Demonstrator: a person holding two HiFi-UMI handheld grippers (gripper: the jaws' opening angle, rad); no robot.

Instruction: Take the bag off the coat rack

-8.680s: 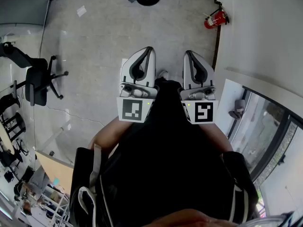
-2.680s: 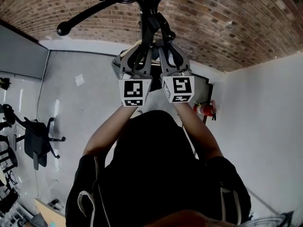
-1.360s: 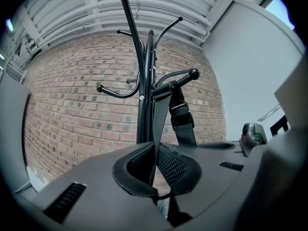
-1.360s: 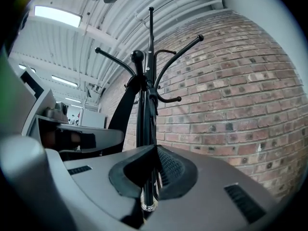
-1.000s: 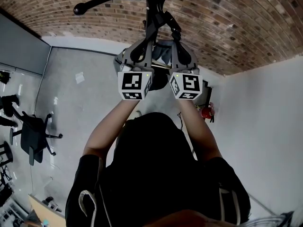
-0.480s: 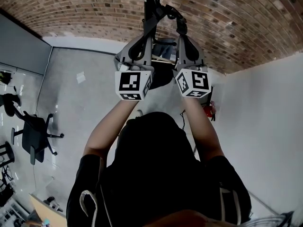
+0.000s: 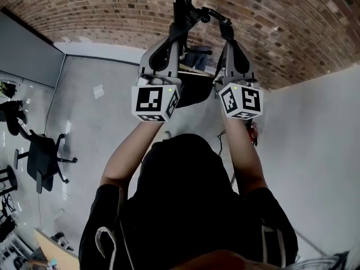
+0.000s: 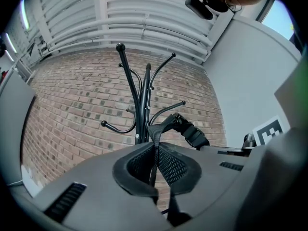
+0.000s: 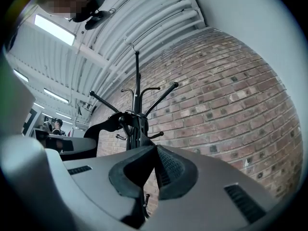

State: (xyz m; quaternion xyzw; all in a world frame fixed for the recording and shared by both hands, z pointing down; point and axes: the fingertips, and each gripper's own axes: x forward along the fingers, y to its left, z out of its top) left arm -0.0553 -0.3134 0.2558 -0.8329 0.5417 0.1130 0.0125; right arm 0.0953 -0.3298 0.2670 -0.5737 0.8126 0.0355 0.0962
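The black coat rack (image 7: 180, 4) stands before a brick wall, its curved hooks spreading above both grippers. A black bag (image 7: 194, 89) hangs between the grippers, and its webbing strap (image 7: 216, 17) arches from one to the other beside the pole. My left gripper (image 7: 173, 34) is shut on the strap (image 8: 155, 138), which runs up out of its pads to a buckle (image 8: 192, 134). My right gripper (image 7: 228, 38) sits to the right of the pole, its pads (image 9: 166, 165) pressed together on the strap's other end.
Free rack hooks (image 8: 108, 125) stick out left of the pole. A red fire extinguisher (image 7: 253, 133) stands by the white wall at right. An office chair (image 7: 42, 157) is on the grey floor at far left.
Both grippers have drawn back from the pole and spread apart, the right one shifting right. The strap now stretches between them, clear of the pole's right side.
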